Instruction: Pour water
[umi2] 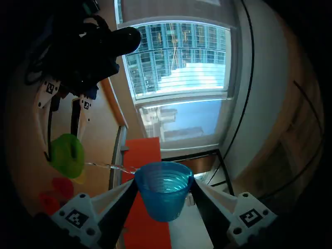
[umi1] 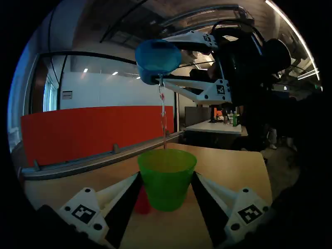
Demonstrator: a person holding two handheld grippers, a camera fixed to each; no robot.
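Note:
My left gripper (umi1: 167, 182) is shut on a green cup (umi1: 167, 176), held upright just above the wooden table (umi1: 232, 166). Above it, the right gripper (umi1: 189, 62) holds a blue cup (umi1: 157, 60) tipped on its side, and a thin stream of water (umi1: 162, 114) falls from its rim into the green cup. In the right gripper view, my right gripper (umi2: 164, 193) is shut on the blue cup (umi2: 163, 195); water (umi2: 110, 167) runs from its lip across to the green cup (umi2: 66, 155), which the left gripper (umi2: 64, 124) grips.
A small red cup (umi1: 142, 203) stands on the table behind the green one; red shapes (umi2: 56, 193) lie near it in the right gripper view. An orange partition (umi1: 91, 128) with a metal rail borders the table. A person in dark clothes (umi1: 249, 66) holds the grippers. A big window (umi2: 178, 83) is beyond.

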